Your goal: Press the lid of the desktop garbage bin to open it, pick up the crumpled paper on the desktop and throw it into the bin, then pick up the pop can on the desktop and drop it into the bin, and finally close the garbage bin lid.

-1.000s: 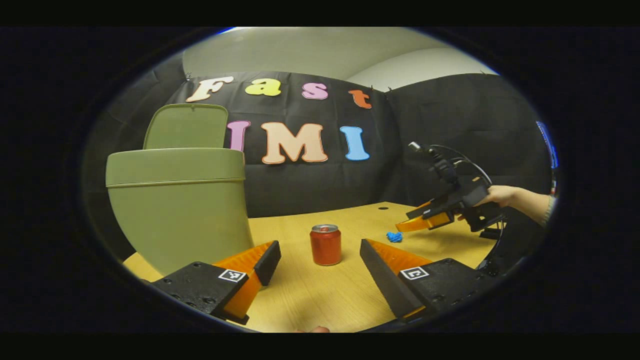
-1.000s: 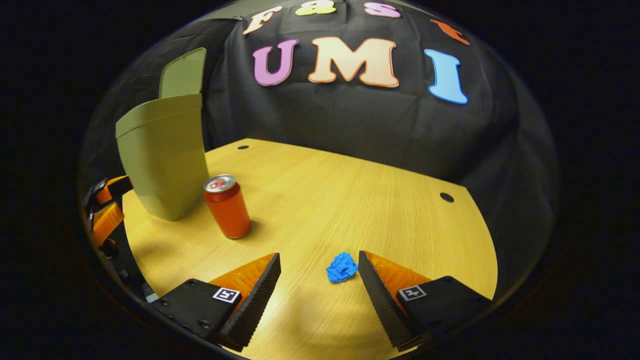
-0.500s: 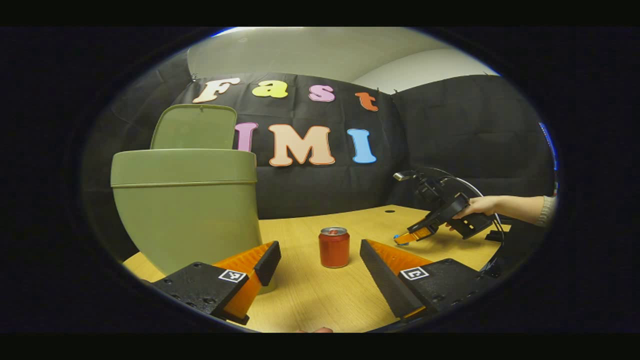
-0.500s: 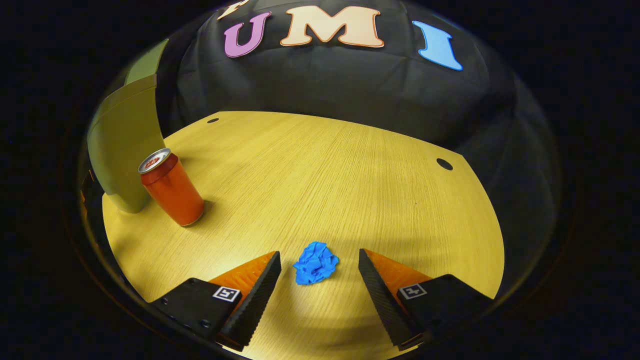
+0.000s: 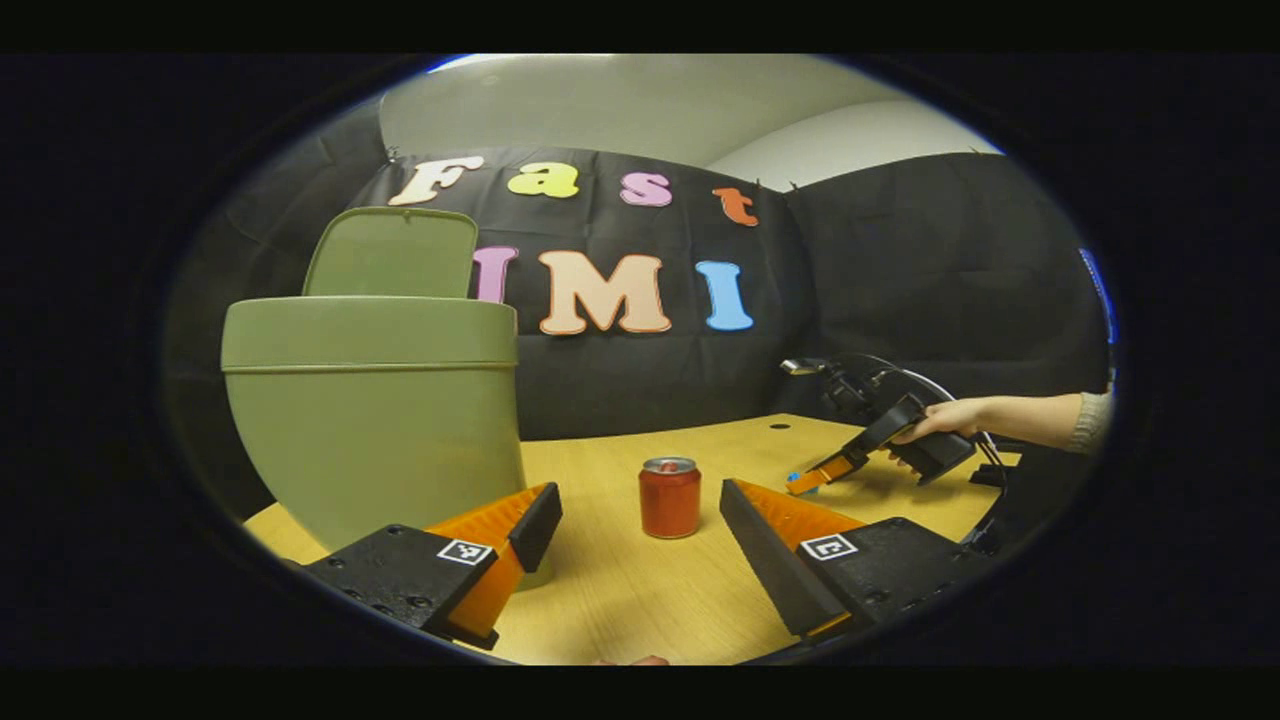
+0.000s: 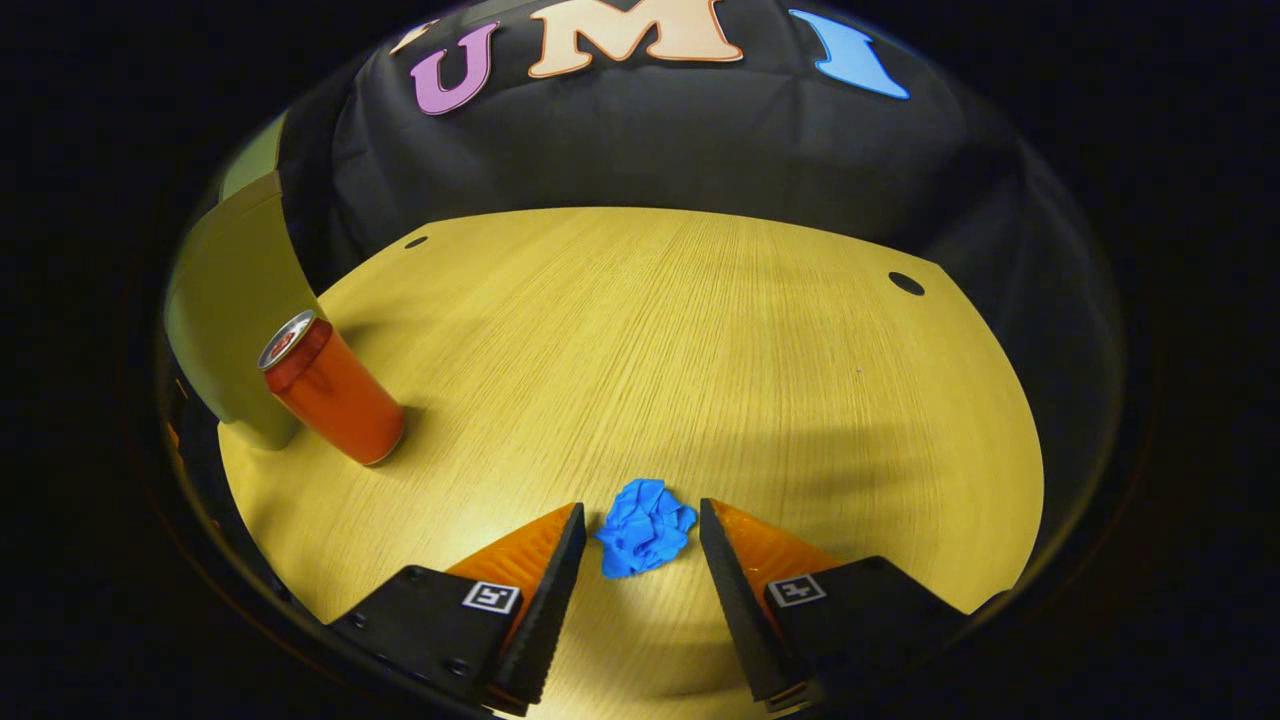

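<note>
The green bin (image 5: 370, 420) stands at the left of the left gripper view with its lid (image 5: 392, 252) tipped up. A red pop can (image 5: 669, 497) stands upright on the table beyond my left gripper (image 5: 640, 500), which is open and holds nothing. In the right gripper view, the blue crumpled paper (image 6: 645, 525) lies on the wood between the fingertips of my right gripper (image 6: 638, 518). Its jaws are narrowed close around the paper, with slim gaps still showing. Can (image 6: 330, 392) and bin (image 6: 235, 300) sit far to the left there. A hand (image 5: 945, 418) holds the right gripper (image 5: 830, 470) low over the table.
The wooden table (image 6: 700, 350) has two small dark holes (image 6: 906, 283) (image 6: 416, 242) near its back edge. Black cloth walls close off the back and the right side. Bare wood stretches between the can and the paper.
My right gripper has dropped and moved forward until the paper lies between its fingers, and the jaws have narrowed around it. The left gripper has barely moved.
</note>
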`<state>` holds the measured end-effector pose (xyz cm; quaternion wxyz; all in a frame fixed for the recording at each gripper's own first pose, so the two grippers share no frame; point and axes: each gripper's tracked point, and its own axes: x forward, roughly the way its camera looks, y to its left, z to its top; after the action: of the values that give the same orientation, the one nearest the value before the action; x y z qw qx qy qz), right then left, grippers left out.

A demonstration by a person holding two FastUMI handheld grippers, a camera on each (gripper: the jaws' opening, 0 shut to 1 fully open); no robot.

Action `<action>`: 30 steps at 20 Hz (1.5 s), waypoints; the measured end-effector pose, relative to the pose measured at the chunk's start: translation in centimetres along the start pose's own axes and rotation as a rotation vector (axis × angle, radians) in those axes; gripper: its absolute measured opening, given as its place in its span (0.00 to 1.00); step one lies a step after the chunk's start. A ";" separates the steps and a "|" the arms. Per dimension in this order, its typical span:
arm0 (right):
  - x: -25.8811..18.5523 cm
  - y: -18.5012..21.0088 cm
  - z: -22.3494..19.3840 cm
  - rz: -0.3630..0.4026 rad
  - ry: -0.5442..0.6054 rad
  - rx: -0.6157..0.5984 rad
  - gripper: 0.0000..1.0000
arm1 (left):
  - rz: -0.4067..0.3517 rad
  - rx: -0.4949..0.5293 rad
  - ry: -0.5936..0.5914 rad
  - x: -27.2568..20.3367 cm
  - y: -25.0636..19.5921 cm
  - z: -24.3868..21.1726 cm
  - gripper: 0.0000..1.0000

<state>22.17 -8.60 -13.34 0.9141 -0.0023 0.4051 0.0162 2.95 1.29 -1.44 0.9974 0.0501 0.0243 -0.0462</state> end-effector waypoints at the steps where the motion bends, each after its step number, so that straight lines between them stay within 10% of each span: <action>1: 0.0 0.0 0.1 -0.002 -0.006 -0.002 0.71 | 0.004 -0.001 -0.006 -0.1 0.2 0.1 0.95; 6: -0.3 0.5 0.6 0.032 -0.020 0.028 0.23 | 0.002 -0.009 -0.002 -0.1 0.1 0.0 1.00; 10: -0.7 0.8 0.3 0.032 -0.012 0.029 0.08 | -0.005 -0.015 0.006 -0.1 -0.2 -0.1 0.95; 21: -8.2 3.6 5.3 0.103 -0.188 0.028 0.08 | -0.037 -0.036 0.015 -0.3 -1.4 -0.3 0.96; 30: -18.8 16.0 15.0 0.218 -0.437 -0.201 0.08 | -0.103 -0.070 0.044 -0.6 -3.8 -0.8 1.00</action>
<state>20.14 7.15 10.83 0.9680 -0.0459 0.1920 0.1551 1.92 -2.32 -2.52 0.9941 0.0147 0.0502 -0.0955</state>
